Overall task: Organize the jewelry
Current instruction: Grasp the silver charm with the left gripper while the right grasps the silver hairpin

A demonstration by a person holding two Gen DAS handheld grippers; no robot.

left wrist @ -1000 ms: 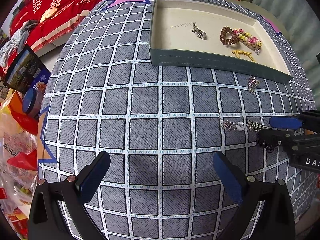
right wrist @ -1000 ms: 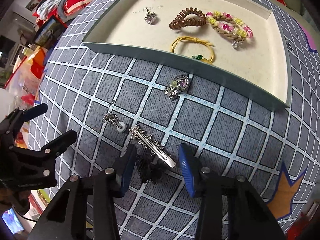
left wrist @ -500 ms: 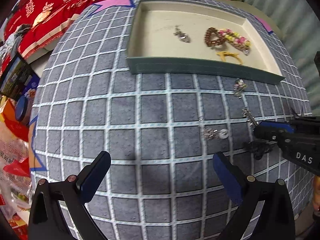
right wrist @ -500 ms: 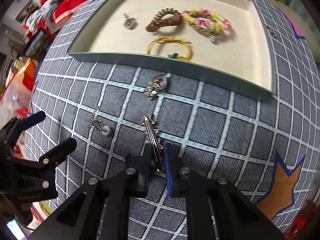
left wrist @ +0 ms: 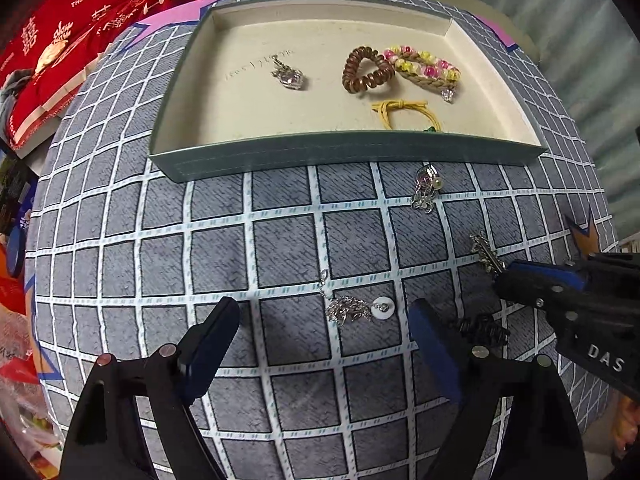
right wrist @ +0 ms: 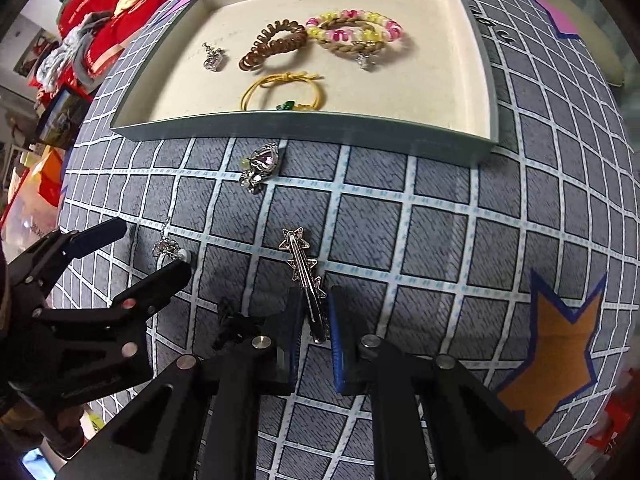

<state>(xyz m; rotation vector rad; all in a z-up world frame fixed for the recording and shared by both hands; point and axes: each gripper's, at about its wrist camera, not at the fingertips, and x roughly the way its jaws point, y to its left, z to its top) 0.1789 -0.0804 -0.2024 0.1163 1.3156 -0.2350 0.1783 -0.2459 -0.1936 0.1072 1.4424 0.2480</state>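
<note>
Grey white-gridded cloth (left wrist: 280, 248), cream-lined tray (left wrist: 248, 120)

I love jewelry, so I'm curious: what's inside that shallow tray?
Inside the tray: a silver heart pendant, a brown spiral hair tie, a pink-and-yellow beaded bracelet and a yellow cord bracelet. The tray's near wall hides part of that cord's green charm.

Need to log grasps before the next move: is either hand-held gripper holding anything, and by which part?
The right hand-held gripper pinches the silver star hair clip at its plain end. The left hand-held gripper holds nothing, closing around the chain pendant.
</note>
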